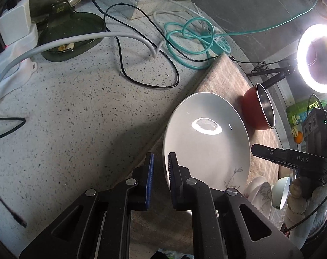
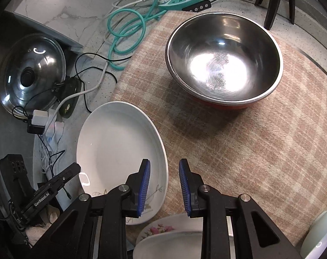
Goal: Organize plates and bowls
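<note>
The large white oval plate with a leaf sprig [image 2: 120, 149] lies on the left edge of the beige checked cloth [image 2: 250, 151], and the left tool [image 1: 160, 168] has its blue-padded fingers straddling that plate's near rim with a narrow gap, no clear pinch. The right tool [image 2: 164, 185] hovers spread above the plate's right rim, nothing between its pads. Far right on the cloth sits the steel bowl with a red outside [image 2: 225, 62]; a flowered white plate [image 2: 163, 233] lies nearest, the speckled worktop [image 1: 77, 118] running off left.
</note>
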### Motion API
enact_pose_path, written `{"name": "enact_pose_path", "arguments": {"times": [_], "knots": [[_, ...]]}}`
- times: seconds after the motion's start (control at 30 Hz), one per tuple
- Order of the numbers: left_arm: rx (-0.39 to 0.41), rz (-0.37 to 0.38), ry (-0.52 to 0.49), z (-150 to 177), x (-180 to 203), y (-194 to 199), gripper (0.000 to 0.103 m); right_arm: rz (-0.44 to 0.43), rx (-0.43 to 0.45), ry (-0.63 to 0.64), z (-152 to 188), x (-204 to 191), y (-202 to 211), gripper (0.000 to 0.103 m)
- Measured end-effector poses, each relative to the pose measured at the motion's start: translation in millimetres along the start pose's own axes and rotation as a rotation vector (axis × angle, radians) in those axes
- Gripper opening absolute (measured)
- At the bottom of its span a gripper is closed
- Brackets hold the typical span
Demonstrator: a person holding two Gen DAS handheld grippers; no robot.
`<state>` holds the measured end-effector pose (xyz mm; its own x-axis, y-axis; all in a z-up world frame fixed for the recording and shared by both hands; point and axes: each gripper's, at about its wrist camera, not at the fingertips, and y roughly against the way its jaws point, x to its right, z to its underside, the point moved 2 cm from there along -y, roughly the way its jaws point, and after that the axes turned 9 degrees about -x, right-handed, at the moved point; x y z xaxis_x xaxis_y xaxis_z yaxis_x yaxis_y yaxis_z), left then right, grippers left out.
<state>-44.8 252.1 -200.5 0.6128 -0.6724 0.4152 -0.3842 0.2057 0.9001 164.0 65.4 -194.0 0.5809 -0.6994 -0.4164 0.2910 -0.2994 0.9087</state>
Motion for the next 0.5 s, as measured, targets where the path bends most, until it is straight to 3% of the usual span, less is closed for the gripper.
{"name": "enact_pose_path", "arguments": {"times": [0.2, 0.37, 0.5], "knots": [[-0.019, -0.001, -0.010, -2, 2, -7, 0.007, 0.007, -0.017, 0.003, -5, 0, -8, 0.022], [-0.011, -0.001, -0.018, -5, 4, -11, 0.004, 0.002, -0.038, -0.002, -8, -1, -15, 0.010], [-0.005, -0.006, -0.028, -5, 4, -10, 0.003, -0.001, -0.044, -0.009, -9, 0, -16, 0.007]]}}
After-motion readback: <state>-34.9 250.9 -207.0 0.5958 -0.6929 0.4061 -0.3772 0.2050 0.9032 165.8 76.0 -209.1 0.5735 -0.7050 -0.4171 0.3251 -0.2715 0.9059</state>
